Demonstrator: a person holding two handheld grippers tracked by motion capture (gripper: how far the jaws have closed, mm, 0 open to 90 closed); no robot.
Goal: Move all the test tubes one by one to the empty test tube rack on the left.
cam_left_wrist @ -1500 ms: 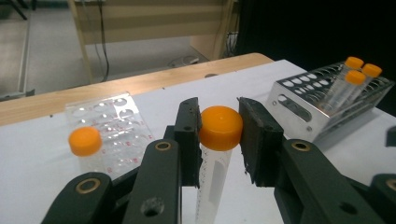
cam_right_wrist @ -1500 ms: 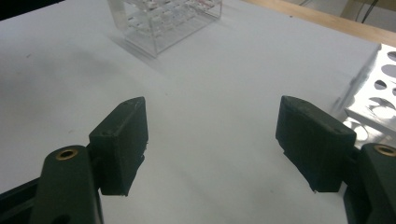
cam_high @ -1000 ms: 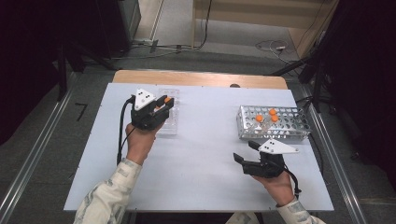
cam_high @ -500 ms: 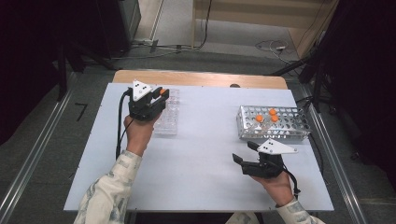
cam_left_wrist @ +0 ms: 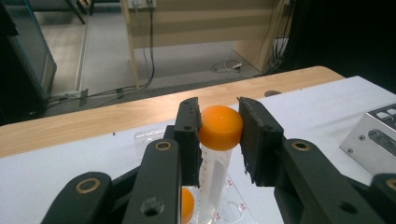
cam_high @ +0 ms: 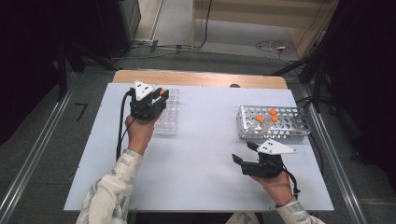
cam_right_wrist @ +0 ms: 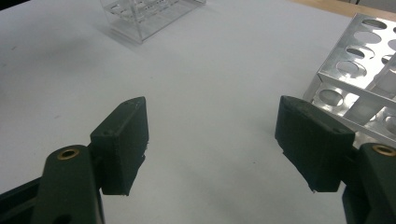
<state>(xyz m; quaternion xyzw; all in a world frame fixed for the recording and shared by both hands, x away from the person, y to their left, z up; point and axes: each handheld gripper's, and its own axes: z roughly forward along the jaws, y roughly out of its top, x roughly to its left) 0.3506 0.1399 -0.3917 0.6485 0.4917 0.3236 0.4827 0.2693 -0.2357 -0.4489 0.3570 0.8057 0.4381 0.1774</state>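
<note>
My left gripper [cam_left_wrist: 219, 128] is shut on the orange cap of a clear tube [cam_left_wrist: 219, 127], holding it upright over the clear plastic rack [cam_high: 169, 112] at the table's back left. A second orange cap [cam_left_wrist: 187, 204] shows low in that rack, under the left jaw. In the high view the left gripper [cam_high: 159, 95] sits above the rack with the cap [cam_high: 163, 92] at its tip. My right gripper [cam_right_wrist: 212, 135] stands open over bare table, with nothing between its jaws, in front of the metal rack [cam_high: 273, 122]. That rack holds three orange-capped tubes [cam_high: 267, 115].
The white table [cam_high: 201, 158] has free room across its middle and front. A wooden strip [cam_high: 201, 78] runs along the far edge. Cables [cam_high: 122, 121] trail from the grippers. Dark equipment and floor lie beyond the table.
My left gripper has moved a little farther back and left over the clear rack with the tube in it. The right gripper has stayed in place, open.
</note>
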